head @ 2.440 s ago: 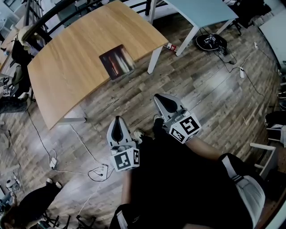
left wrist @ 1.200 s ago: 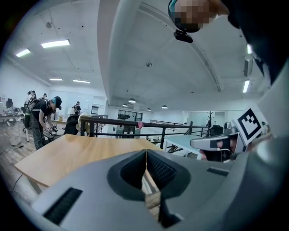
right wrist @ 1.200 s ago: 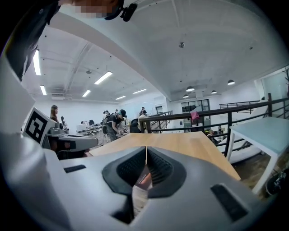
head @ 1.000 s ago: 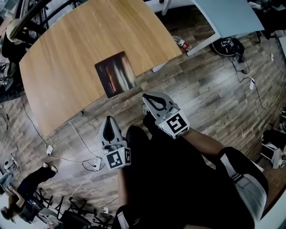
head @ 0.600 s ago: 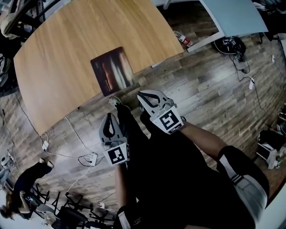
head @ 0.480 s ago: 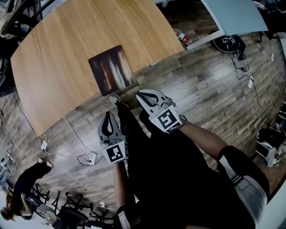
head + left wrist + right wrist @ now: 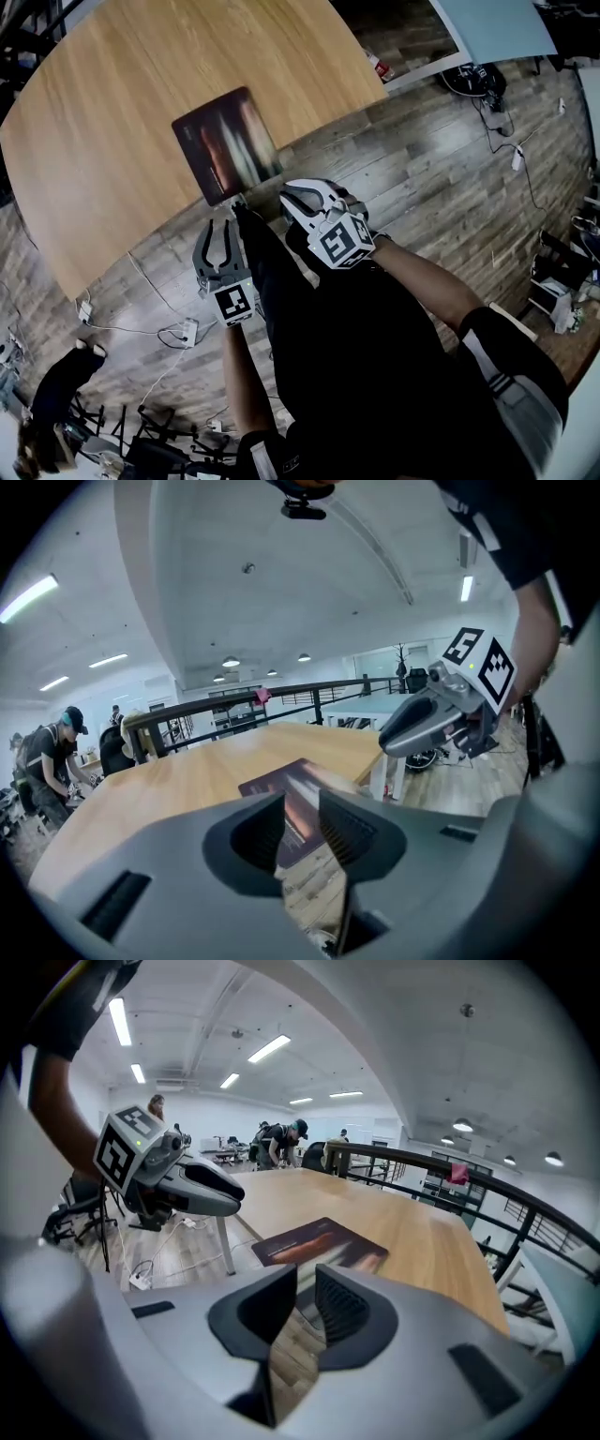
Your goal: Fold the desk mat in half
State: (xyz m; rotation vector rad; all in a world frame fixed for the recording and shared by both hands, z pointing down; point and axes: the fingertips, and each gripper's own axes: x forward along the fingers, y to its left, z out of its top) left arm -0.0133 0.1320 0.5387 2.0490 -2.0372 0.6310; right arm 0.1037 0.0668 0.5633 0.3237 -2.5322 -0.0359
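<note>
Brings both tools lower and closer to the table (image 7: pixel 112 103) than a second ago, with the desk mat (image 7: pixel 225 145) larger in the head view. Shows the left gripper (image 7: pixel 219 228) with jaws just opened to a clear gap and nothing between them. Shows the right gripper (image 7: pixel 287 195) with jaws just eased apart to a narrow slit, likewise empty. Reads as the close of the approach: tools readied for a grasp, no contact with the mat, fold not yet begun.

Locates the mat flat and unfolded on the wooden table, with one short side at or just inside the near edge. Sets the left gripper near the mat's near left corner and the right gripper just beside the near right corner, both short of the table edge in the head view. Confirms in both gripper views that the mat lies ahead of the jaws, apart from the pads. Likely calls for a wider right opening before taking hold of the near edge.
</note>
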